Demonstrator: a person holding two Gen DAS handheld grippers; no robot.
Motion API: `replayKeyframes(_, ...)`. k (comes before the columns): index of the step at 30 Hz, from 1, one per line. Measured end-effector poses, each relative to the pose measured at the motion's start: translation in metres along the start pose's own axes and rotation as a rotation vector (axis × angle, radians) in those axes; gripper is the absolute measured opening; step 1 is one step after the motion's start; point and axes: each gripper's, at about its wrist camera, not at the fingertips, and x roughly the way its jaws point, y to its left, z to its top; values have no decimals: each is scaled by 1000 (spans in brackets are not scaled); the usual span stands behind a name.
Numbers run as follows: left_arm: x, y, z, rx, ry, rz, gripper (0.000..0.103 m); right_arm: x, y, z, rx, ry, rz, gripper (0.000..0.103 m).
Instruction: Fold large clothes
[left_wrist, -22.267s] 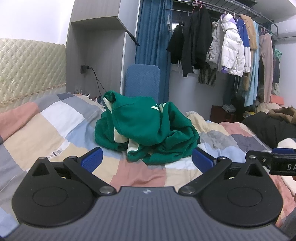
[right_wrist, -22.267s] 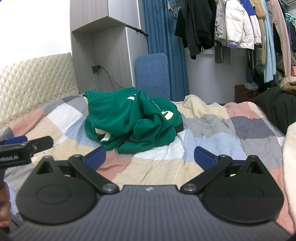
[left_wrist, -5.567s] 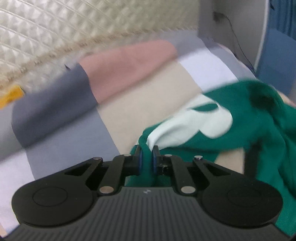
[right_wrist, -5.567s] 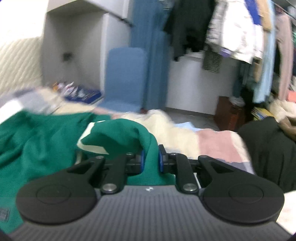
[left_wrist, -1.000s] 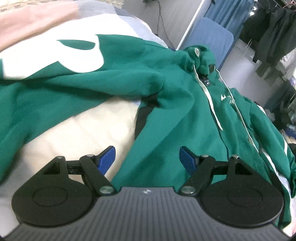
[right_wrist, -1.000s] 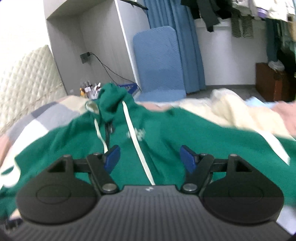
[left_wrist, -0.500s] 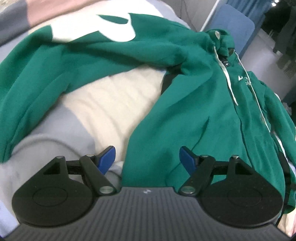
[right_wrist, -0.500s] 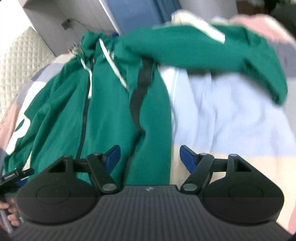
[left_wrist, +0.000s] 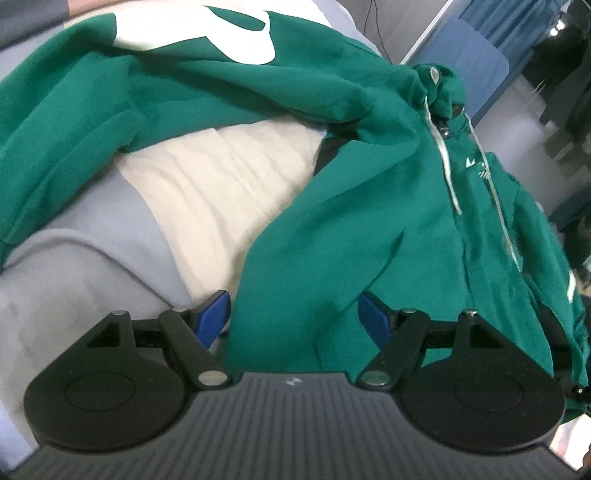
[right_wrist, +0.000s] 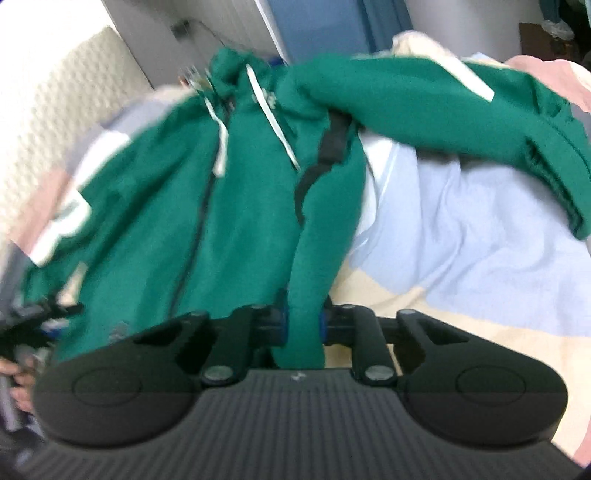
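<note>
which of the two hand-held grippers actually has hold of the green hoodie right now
The right hand-held gripper: its blue pads are closed on a fold at the green hoodie's bottom edge. The left hand-held gripper is open, pads spread either side of the hem, gripping nothing.

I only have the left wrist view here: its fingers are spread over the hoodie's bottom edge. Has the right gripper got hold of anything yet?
Observer: Yes. The right gripper is shut on the bottom hem of the green hoodie, on the right front panel.
Operator: Is the far sleeve spread out?
Observer: The right sleeve lies out sideways across the patchwork bedspread, cuff at the far right.
Operator: Can you see my left gripper from there?
Observer: Only a blurred part, at the left edge beside the hoodie; the left wrist view shows the left gripper open.
</note>
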Motion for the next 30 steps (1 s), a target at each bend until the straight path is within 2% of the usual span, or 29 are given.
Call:
replayKeyframes(4, -2, 3, 1, -26, 15, -59, 78, -27, -13, 8, 74, -89, 66, 13)
replayKeyframes(7, -3, 2, 0, -33, 21, -75, 78, -45, -23, 9, 122, -138, 68, 12)
replayKeyframes(10, 3, -3, -3, -2, 38, -59, 78, -40, -36, 5, 154, -114, -2, 12)
replayKeyframes(13, 6, -14, -9, 81, 37, -29, 76, -27, -44, 3, 187, -73, -68, 12)
replayKeyframes(16, 6, -22, -15, 151, 26, 13, 58, -27, -40, 4, 174, -77, -67, 12)
replayKeyframes(18, 7, -26, -19, 188, 23, 35, 32, -29, -36, 3, 148, -87, -61, 12)
replayKeyframes(20, 2, -34, -22, 236, 3, 38, 21, -32, -32, 4, 134, -100, -52, 12)
replayKeyframes(24, -21, -34, -23, 210, -59, -2, 17, -41, -24, 5, 105, -112, -43, 12)
replayKeyframes(30, -54, -23, -9, 161, -65, -38, 16, -72, -11, 11, 74, -173, -26, 12)
